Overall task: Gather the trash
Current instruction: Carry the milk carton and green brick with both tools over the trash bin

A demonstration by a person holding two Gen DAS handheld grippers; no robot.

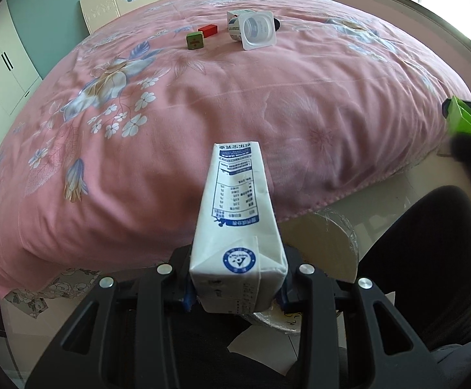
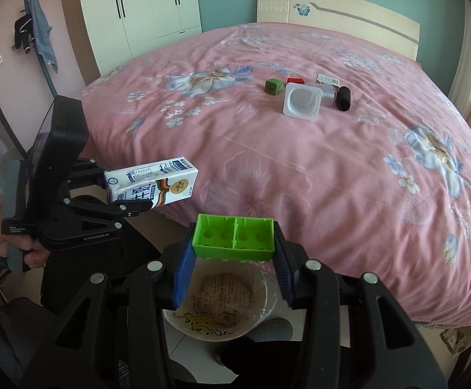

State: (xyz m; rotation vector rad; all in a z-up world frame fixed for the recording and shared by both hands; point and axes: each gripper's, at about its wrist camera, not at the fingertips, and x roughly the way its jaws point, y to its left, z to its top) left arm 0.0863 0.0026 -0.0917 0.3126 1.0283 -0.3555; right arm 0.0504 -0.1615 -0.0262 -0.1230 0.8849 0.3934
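A milk carton [image 1: 238, 227], long axis pointing forward, is pinched by the left gripper [image 1: 237, 291]; a green block [image 2: 234, 238] is clamped crosswise by the right gripper [image 2: 234, 269], directly above the paper bowl [image 2: 222, 304].

Both tools black plastic, ribbed linkage arms, round silver screw heads at pivots. Right tool [image 2: 234, 275] has blue textured pads [image 2: 183, 272]. Left tool [image 2: 128, 194] body carries a black slab housing, grey handle, small white lettering on the side. Person in dark trousers [image 1: 430, 275].
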